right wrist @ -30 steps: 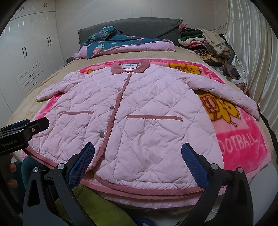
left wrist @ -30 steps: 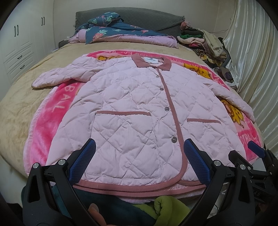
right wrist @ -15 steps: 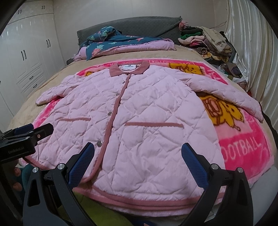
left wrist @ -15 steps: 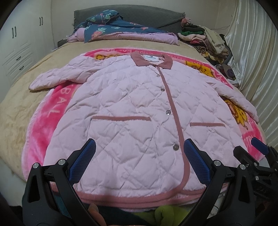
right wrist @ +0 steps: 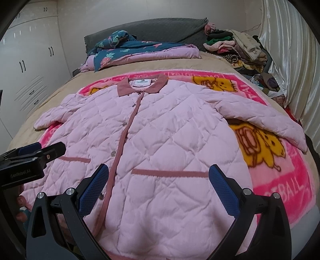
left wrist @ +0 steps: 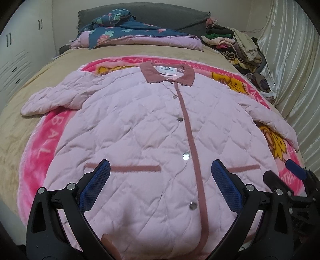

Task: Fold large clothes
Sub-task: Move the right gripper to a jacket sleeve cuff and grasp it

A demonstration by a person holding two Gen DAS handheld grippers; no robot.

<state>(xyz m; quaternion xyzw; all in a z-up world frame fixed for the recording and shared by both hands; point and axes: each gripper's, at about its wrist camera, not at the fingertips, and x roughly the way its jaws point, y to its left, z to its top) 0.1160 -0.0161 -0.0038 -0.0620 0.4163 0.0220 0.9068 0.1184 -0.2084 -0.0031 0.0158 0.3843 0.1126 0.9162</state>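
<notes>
In the left wrist view we see our left claw (left wrist: 160, 178) spread wide with nothing between its blue pads, held over the lower front of the pink quilted jacket (left wrist: 152, 140). The jacket lies face up and buttoned on a pink cartoon blanket (left wrist: 40, 148), which is spread over the tan bed (left wrist: 18, 112). Its darker pink collar (left wrist: 168, 74) points toward the grey headboard (left wrist: 172, 14), and both sleeves reach out to the sides. A snap button (left wrist: 186, 156) sits beside the front placket, level with the pad tips. A folded floral quilt (left wrist: 128, 30) lies at the head of the bed, with a heap of clothes (left wrist: 234, 44) to the right of it. At the right edge we see part of our right claw (left wrist: 290, 176).

In the right wrist view our right claw (right wrist: 159, 177) is likewise wide open and empty, over the jacket (right wrist: 160, 136) near its right pocket trim (right wrist: 170, 173). The left claw (right wrist: 40, 149) shows at the left edge, over the jacket's other side; from here we cannot tell its opening. A white wardrobe (right wrist: 30, 60) stands at the left, and a pale curtain (right wrist: 290, 50) hangs at the right.
</notes>
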